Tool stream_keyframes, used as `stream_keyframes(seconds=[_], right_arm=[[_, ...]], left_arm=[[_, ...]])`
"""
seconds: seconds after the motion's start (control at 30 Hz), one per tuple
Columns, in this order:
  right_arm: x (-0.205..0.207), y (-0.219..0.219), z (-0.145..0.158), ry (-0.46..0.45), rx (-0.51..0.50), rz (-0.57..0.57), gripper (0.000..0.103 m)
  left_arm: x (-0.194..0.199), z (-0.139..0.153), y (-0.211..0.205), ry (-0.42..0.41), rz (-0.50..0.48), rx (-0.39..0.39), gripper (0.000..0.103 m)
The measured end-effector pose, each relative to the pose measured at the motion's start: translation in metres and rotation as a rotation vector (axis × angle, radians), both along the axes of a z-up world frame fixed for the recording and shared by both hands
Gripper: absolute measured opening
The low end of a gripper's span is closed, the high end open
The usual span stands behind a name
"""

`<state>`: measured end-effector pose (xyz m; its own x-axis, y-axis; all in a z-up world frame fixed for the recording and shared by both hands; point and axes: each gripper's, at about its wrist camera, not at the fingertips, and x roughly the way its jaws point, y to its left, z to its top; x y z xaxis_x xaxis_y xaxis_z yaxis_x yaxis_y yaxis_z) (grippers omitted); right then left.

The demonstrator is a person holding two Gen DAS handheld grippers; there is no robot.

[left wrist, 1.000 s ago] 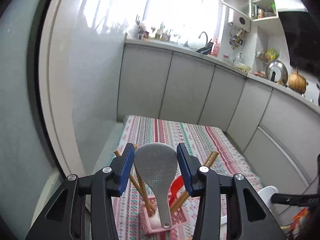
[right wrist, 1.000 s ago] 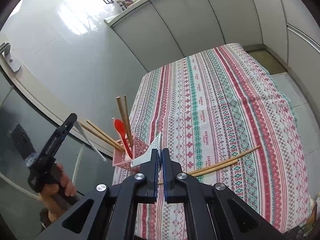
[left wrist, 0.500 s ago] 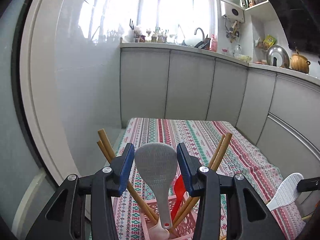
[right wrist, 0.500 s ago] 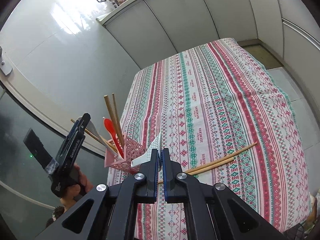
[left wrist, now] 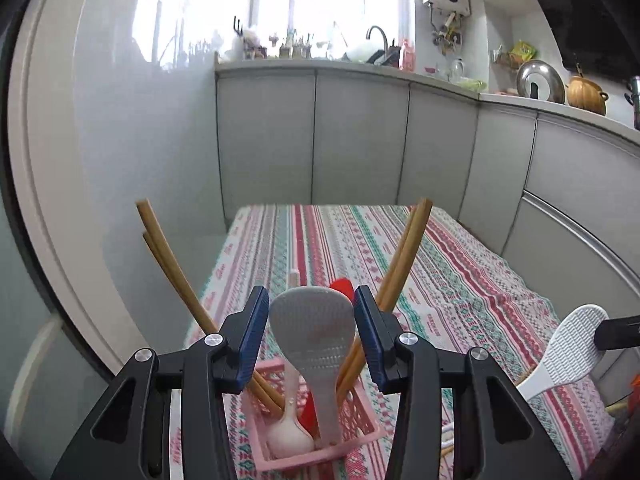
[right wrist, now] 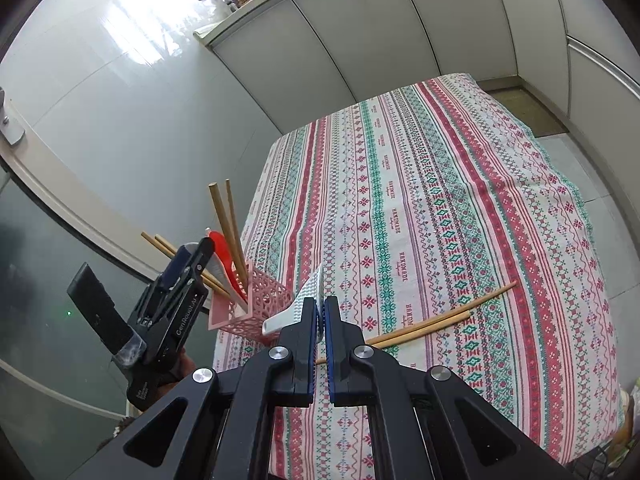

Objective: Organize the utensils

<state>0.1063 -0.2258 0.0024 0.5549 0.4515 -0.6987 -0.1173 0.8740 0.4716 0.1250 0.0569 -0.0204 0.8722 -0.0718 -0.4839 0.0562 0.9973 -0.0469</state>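
My left gripper (left wrist: 310, 300) is shut on the head of a grey rice paddle (left wrist: 316, 344). The paddle's handle points down into the pink lattice basket (left wrist: 356, 436) near the table's left front corner. In the basket stand two pairs of wooden chopsticks (left wrist: 404, 256), a red spoon (left wrist: 342, 286) and a pale pink spoon (left wrist: 290, 436). My right gripper (right wrist: 322, 304) is shut on a white rice paddle (right wrist: 296, 308), held edge-on above the cloth just right of the basket (right wrist: 264, 296). From the right wrist view, the left gripper (right wrist: 192, 256) hangs over the basket.
A pair of wooden chopsticks (right wrist: 432, 324) lies loose on the striped tablecloth (right wrist: 440, 184) right of my right gripper. A glossy wall (left wrist: 152, 128) runs close along the table's left side. Grey cabinets (left wrist: 360, 136) stand beyond the far end.
My left gripper has come down with the grey paddle, whose handle now reaches into the basket. The right gripper and white paddle have kept still.
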Motion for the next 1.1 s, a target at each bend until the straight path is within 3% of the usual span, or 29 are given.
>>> stream_keyframes(seconds=[0.17, 0.27, 0.33, 0.5, 0.57, 0.77, 0.97, 1.1], right_arm=[[0.0, 0.005, 0.003, -0.019, -0.027, 0.003, 0.004], [0.0, 0.007, 0.007, -0.035, -0.034, 0.005, 0.004], [0.0, 0.009, 0.009, -0.045, -0.037, 0.007, 0.004], [0.002, 0.019, 0.021, -0.095, -0.059, 0.02, 0.004], [0.002, 0.026, 0.027, -0.125, -0.077, 0.024, 0.004], [0.003, 0.053, 0.036, -0.201, -0.17, 0.044, 0.004], [0.002, 0.093, 0.035, -0.248, -0.282, 0.13, 0.004], [-0.002, 0.121, 0.03, -0.29, -0.422, 0.157, 0.004]], left_arm=[[0.004, 0.001, 0.006, 0.085, -0.021, -0.073, 0.049], [0.005, 0.012, 0.012, 0.148, -0.034, -0.13, 0.065], [0.003, 0.023, 0.022, 0.177, -0.023, -0.189, 0.066], [-0.012, 0.046, 0.051, 0.273, 0.096, -0.317, 0.075], [-0.021, 0.049, 0.059, 0.314, 0.155, -0.309, 0.076], [-0.037, 0.035, 0.068, 0.42, 0.232, -0.19, 0.076], [-0.039, 0.025, 0.076, 0.473, 0.223, -0.178, 0.076], [-0.037, 0.022, 0.083, 0.494, 0.241, -0.176, 0.076]])
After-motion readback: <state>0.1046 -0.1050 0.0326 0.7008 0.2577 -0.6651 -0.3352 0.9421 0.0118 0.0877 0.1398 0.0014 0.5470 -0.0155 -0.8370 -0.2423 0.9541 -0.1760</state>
